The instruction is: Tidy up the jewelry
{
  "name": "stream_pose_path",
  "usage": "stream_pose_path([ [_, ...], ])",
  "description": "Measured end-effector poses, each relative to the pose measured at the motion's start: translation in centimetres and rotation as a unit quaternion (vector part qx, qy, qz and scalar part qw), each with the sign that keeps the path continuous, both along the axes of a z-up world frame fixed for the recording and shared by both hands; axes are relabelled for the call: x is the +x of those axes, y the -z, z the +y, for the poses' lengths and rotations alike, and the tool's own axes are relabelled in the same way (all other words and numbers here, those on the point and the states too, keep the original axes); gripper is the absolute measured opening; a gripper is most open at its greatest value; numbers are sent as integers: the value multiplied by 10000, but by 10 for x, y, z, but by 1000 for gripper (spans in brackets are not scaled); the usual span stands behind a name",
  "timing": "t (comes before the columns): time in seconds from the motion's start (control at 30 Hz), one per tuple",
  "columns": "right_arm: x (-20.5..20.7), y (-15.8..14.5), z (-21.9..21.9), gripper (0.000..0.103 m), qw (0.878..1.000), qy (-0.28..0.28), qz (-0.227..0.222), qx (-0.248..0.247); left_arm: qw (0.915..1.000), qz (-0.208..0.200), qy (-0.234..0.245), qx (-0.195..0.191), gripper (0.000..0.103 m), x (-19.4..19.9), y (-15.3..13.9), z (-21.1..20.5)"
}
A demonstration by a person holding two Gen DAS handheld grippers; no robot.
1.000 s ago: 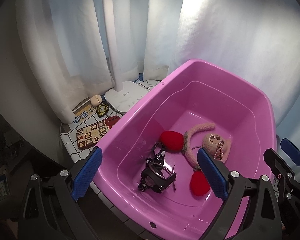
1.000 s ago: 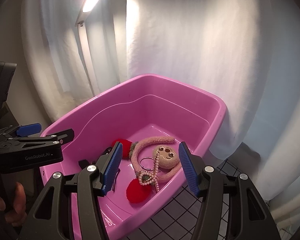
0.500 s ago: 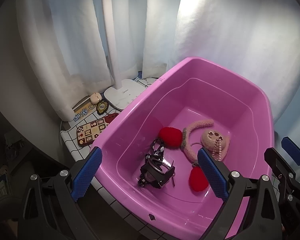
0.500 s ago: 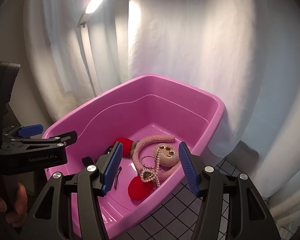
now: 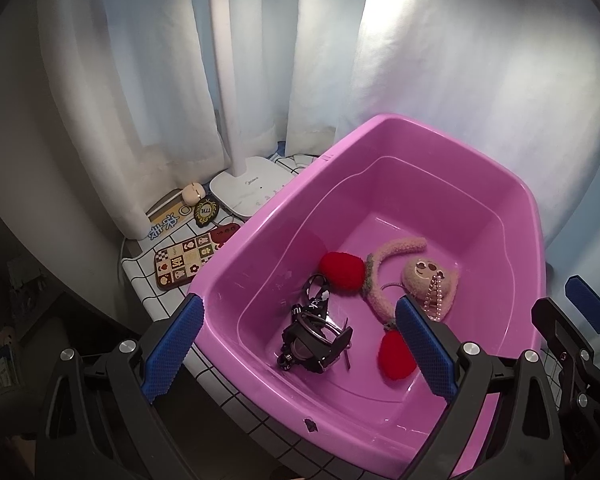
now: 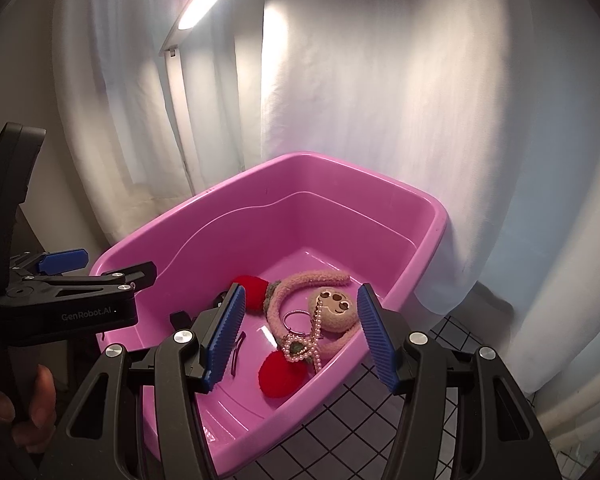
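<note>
Both hand-held grippers, left (image 5: 296,354) and right (image 6: 298,332), are held wide and empty above the pink tub (image 6: 428,248). The pearl necklace (image 6: 314,334), draped over the plush headband (image 6: 300,284) at the tub's 5 o'clock, could be snagged and dragged along.

above tub (image 6: 428,216): open for me | tub floor far end: bare | near end: headband (image 6: 312,280), pearl chain (image 6: 314,334), black strap bundle (image 5: 314,336) | behind: curtain (image 6: 380,80), lamp post (image 5: 226,80)

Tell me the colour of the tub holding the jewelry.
Pink-purple; the tub shows best in the left wrist view.
</note>
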State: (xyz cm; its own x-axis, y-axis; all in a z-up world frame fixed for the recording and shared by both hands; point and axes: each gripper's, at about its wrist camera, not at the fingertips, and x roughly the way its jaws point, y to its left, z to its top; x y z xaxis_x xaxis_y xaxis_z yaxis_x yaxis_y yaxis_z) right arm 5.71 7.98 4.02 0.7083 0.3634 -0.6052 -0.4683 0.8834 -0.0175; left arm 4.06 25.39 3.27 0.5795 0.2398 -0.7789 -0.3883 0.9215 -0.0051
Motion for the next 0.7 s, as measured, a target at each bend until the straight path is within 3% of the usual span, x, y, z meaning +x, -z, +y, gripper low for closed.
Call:
stream_pose_path([
  [0.7, -7, -3, -2, 56, 10000, -23, -18, -32, 10000, 11, -27, -20, 95, -4, 0, -1],
])
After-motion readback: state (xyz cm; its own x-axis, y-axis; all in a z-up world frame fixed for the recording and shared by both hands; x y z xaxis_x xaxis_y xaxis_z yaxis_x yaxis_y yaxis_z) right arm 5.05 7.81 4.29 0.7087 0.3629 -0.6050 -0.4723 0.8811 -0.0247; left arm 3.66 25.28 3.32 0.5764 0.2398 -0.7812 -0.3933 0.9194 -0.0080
